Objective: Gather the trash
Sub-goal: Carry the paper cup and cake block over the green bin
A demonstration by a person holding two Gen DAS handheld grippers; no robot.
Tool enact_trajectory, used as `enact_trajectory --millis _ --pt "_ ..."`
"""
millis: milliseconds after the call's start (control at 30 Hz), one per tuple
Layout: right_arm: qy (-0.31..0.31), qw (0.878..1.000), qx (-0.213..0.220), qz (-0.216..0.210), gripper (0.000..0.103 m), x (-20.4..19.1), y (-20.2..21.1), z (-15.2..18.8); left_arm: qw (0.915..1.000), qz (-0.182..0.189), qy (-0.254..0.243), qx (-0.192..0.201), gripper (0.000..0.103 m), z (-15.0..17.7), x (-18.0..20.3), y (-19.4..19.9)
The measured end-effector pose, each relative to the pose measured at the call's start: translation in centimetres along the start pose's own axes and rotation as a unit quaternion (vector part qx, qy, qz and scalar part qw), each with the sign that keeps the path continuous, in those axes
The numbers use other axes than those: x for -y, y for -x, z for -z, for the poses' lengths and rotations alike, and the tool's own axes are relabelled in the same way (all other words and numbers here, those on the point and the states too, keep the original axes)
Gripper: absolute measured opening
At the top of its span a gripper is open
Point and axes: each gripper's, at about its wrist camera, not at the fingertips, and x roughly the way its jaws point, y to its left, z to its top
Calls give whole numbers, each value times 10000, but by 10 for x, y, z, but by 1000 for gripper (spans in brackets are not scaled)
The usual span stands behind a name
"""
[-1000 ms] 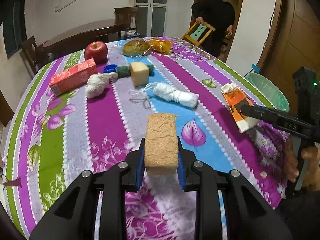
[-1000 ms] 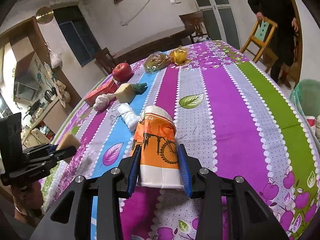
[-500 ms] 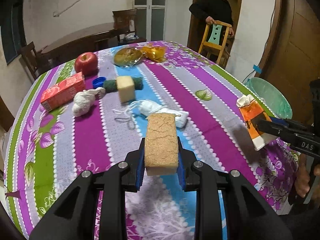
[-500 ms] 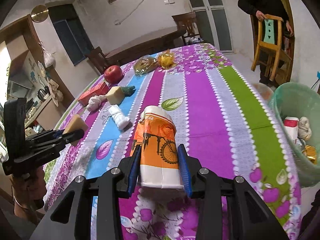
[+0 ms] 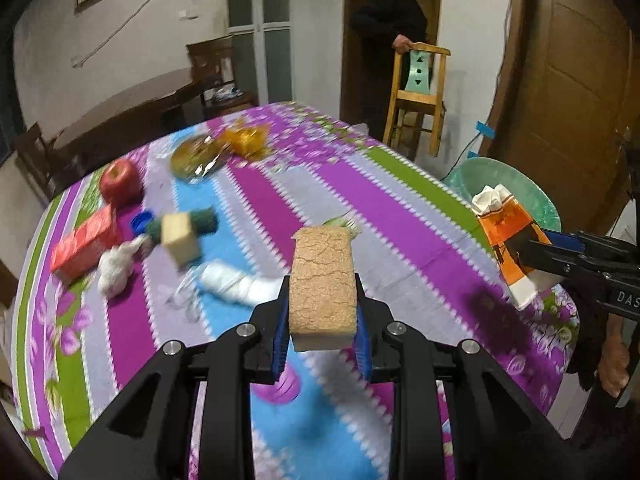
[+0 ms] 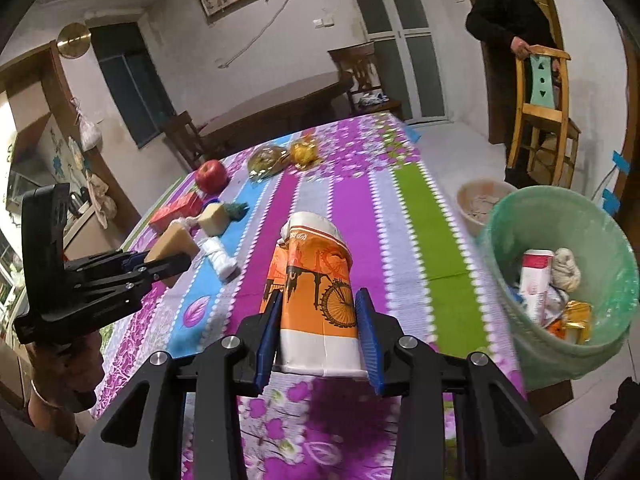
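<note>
My left gripper (image 5: 322, 312) is shut on a tan cracked sponge block (image 5: 322, 276) and holds it above the table; it also shows in the right wrist view (image 6: 170, 246). My right gripper (image 6: 320, 322) is shut on an orange and white paper cup with a bicycle print (image 6: 316, 300), held above the table's right edge; the cup also shows in the left wrist view (image 5: 510, 236). A green bin (image 6: 576, 340) with trash in it stands on the floor to the right, also in the left wrist view (image 5: 536, 196).
On the flowered tablecloth (image 5: 400, 204) lie a red apple (image 5: 120, 178), a red carton (image 5: 86, 242), a white wad (image 5: 114, 270), a yellow sponge (image 5: 180, 234), a white bundle (image 5: 236, 284) and wrapped food (image 5: 200, 156). A person (image 6: 512, 28) holds a wooden chair (image 6: 542, 108) behind.
Both grippers have lifted and swung right with their loads. The bin has come closer and fuller into the right wrist view. The person has shifted the chair.
</note>
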Motion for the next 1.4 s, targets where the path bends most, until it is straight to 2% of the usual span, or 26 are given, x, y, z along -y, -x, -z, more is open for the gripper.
enact_trajectory --millis 333,567,833,1033,1267,1400 --pt "39 9983 76 570 38 37 34 -13 9998 -7 -191 -53 25 -33 44 -30" --pt "-83 9959 168 888 38 70 53 -19 9982 -103 -578 -74 25 -50 80 -47" --pt "-341 9902 163 1344 38 120 71 -24 9947 -15 -1024 -35 25 -73 129 -68" --pt "-563 9816 99 1822 38 169 88 -32 9904 208 -1364 27 25 -92 173 -85" --pt "-695 9735 53 2177 38 211 103 -40 9849 430 -1677 42 25 -111 220 -107" --pt "-759 9678 -125 2395 38 231 102 -43 9801 626 -1884 15 25 -119 240 -118"
